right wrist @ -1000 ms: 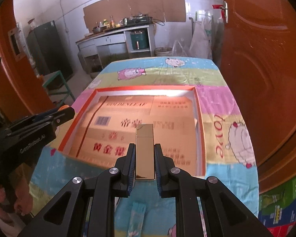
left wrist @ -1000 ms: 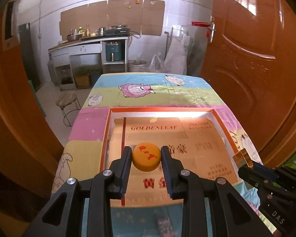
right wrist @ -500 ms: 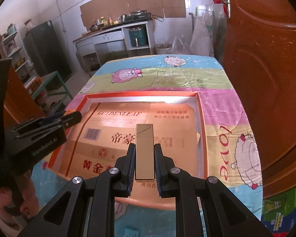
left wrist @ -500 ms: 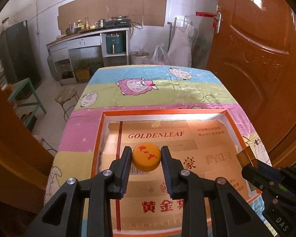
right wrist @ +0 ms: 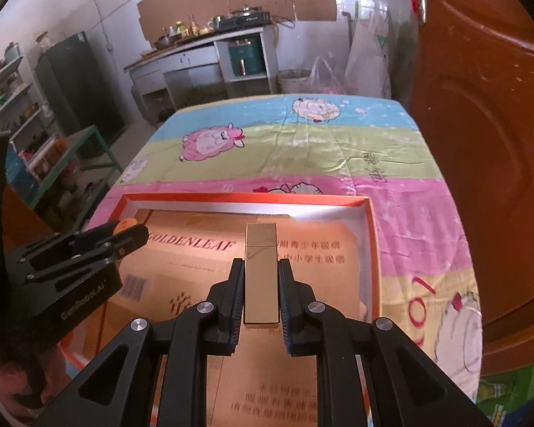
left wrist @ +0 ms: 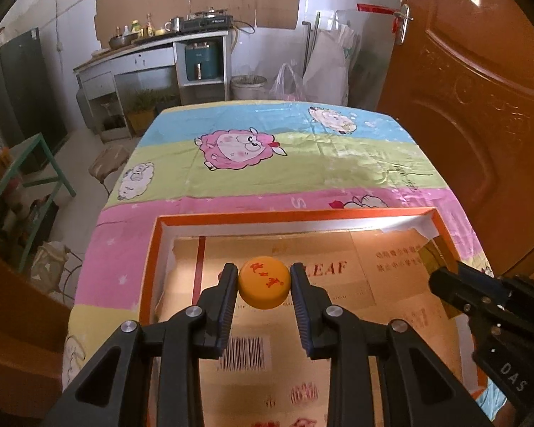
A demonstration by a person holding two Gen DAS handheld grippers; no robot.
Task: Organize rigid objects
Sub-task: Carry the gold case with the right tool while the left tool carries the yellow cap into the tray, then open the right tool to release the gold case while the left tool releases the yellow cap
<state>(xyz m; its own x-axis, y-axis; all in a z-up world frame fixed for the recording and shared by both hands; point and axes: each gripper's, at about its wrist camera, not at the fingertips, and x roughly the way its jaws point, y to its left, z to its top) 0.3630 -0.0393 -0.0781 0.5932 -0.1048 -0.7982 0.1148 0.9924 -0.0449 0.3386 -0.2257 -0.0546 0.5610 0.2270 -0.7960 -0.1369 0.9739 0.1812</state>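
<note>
Gripping now: the left gripper point(left wrist: 264, 286) is clamping an orange bottle cap point(left wrist: 264, 282) by its rim; the right gripper point(right wrist: 261, 286) is pinching a gold rectangular case point(right wrist: 261, 273) along its long sides.
Hanging where: both pieces are hovering over the orange-rimmed shallow box point(left wrist: 153, 249), the cap toward its left half, the gold case toward its right half, neither touching the floor.
Slipping risk: the cap is curving away from flat pads, so a loose squeeze is likely letting it pop out and roll.
Tipping risk: the gold case is sticking out well past the fingertips, glossy and smooth; letting go high is probably sending it skidding or toppling.
Crowding risk: the two grippers are working side by side over one box, so a careless sideways move may be knocking them together.
Lining: printed cardboard sheet point(right wrist: 203, 245) is covering the box floor, creased, possibly tilting whatever lands.
Lying beyond: the cartoon-sheep tablecloth point(left wrist: 274, 153) is stretching away bare.
</note>
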